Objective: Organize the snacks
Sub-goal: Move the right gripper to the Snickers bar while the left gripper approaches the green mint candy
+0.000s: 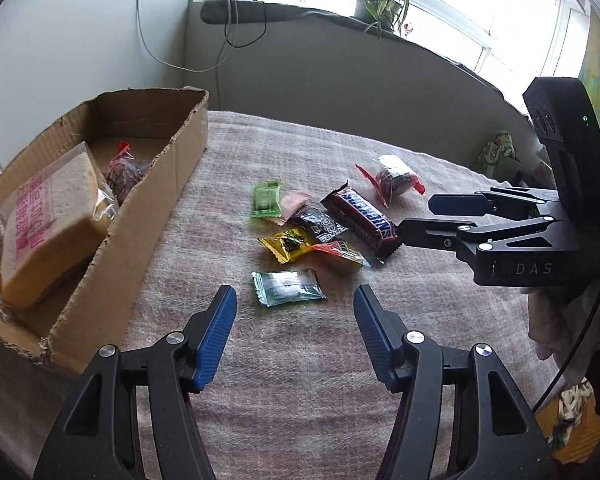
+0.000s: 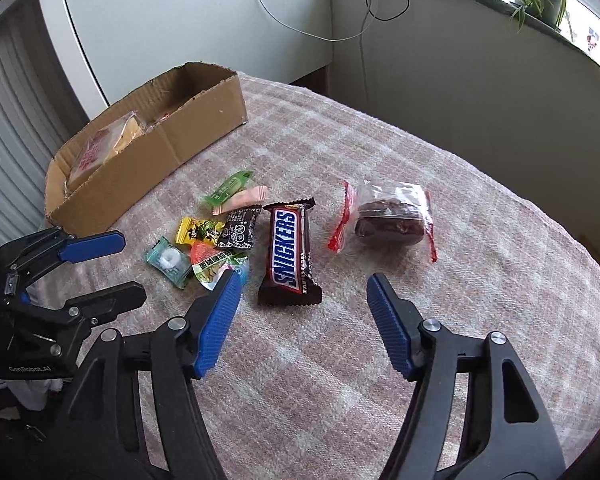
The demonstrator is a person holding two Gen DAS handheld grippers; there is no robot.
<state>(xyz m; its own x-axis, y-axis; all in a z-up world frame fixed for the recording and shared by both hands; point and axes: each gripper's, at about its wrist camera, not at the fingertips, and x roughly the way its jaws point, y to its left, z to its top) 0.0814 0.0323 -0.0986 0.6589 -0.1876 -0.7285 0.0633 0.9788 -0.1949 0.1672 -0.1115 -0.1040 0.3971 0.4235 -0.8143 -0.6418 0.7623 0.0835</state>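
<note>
Left wrist view looks forward and down along its own blue-padded fingers (image 1: 220, 336), close over the blanket-covered table (image 1: 300, 380), cardboard box (image 1: 156, 200) at its left. Right wrist view sits just as near, angled down from the other side, box (image 2: 172, 136) far left. Both share the Snickers bar (image 1: 362, 220) (image 2: 290, 252), the small candies, and each catches the other gripper at its edge.
</note>
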